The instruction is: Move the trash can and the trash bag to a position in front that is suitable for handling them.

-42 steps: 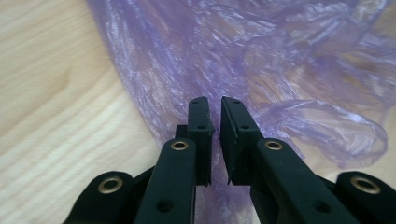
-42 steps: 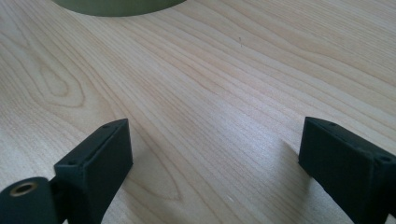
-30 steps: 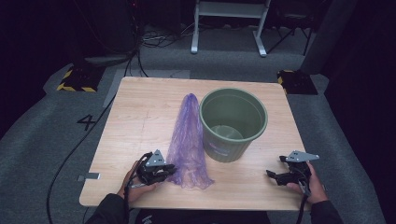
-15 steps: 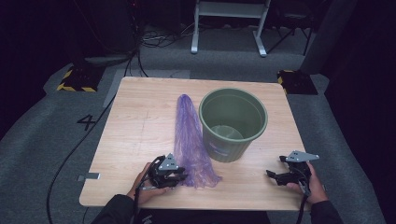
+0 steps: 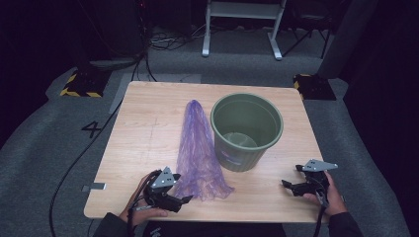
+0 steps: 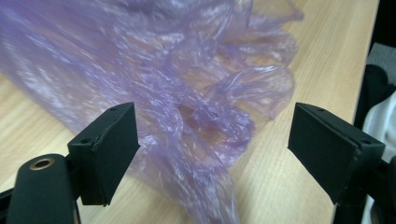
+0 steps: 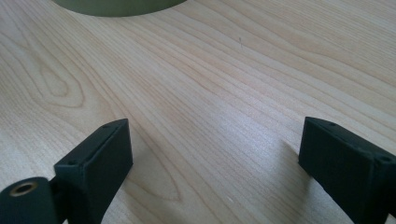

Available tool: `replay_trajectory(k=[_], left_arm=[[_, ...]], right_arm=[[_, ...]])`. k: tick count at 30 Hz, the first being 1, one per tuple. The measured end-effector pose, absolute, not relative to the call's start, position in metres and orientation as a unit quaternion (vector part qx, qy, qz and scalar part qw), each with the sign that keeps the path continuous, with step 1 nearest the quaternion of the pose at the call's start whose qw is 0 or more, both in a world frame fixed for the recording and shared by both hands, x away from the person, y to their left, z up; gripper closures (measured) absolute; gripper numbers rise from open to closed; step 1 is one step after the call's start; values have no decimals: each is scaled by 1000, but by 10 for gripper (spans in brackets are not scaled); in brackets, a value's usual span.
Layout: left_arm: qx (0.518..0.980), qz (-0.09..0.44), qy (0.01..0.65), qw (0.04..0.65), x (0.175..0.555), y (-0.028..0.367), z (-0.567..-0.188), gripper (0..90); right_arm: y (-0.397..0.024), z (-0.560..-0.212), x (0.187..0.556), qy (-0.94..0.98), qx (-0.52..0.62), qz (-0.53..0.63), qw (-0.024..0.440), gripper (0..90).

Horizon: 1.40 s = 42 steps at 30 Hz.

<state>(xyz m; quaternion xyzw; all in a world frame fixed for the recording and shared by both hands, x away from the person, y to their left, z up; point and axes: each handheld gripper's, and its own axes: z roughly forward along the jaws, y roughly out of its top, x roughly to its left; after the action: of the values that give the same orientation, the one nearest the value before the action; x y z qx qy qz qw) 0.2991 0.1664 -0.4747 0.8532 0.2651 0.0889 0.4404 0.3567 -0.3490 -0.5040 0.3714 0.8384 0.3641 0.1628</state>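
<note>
A crumpled purple plastic bag (image 5: 197,153) lies lengthwise on the wooden table (image 5: 143,128), just left of a green bucket (image 5: 247,129). My left gripper (image 5: 185,200) sits at the bag's near end, by the table's front edge. Its jaws have just been opening and now stand wide. In the left gripper view the bag's ruffled edge (image 6: 196,93) lies loose between the left gripper (image 6: 212,140), touching neither pad. At the near right my right gripper (image 5: 289,186) rests open over bare wood, and in its own view the right gripper (image 7: 215,158) faces the bucket's base (image 7: 121,4).
The table's front edge runs just below both hands. Grey carpet surrounds the table, with a cable on the floor at the left (image 5: 74,163) and a white stand's legs (image 5: 242,29) behind it. Bare wood lies between the bucket and the right gripper.
The left gripper has let go of the bag's near edge and opened wide, drawing back toward the front edge. The bag's near end now lies spread farther right. The right gripper has kept still.
</note>
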Motion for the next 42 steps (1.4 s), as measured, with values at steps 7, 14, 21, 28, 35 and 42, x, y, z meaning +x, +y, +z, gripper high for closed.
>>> replay_trajectory(k=[7, 14, 21, 28, 35, 42], left_arm=[[848, 89, 270, 448, 308, 197, -471, 341], [875, 66, 248, 410, 329, 182, -490, 542], [886, 46, 222, 404, 340, 144, -498, 580], [889, 53, 205, 406, 344, 98, -499, 547], [891, 46, 192, 409, 346, 68, -501, 539], [894, 46, 181, 408, 347, 56, -498, 359]], right_arm=[[-349, -504, 357, 838, 372, 364, 163, 96], [-349, -504, 357, 838, 372, 364, 163, 96], [-349, -504, 357, 838, 373, 364, 164, 96], [-349, -504, 356, 837, 374, 363, 164, 96], [-349, -504, 356, 837, 375, 363, 165, 96], [-341, -503, 356, 832, 377, 369, 172, 170]])
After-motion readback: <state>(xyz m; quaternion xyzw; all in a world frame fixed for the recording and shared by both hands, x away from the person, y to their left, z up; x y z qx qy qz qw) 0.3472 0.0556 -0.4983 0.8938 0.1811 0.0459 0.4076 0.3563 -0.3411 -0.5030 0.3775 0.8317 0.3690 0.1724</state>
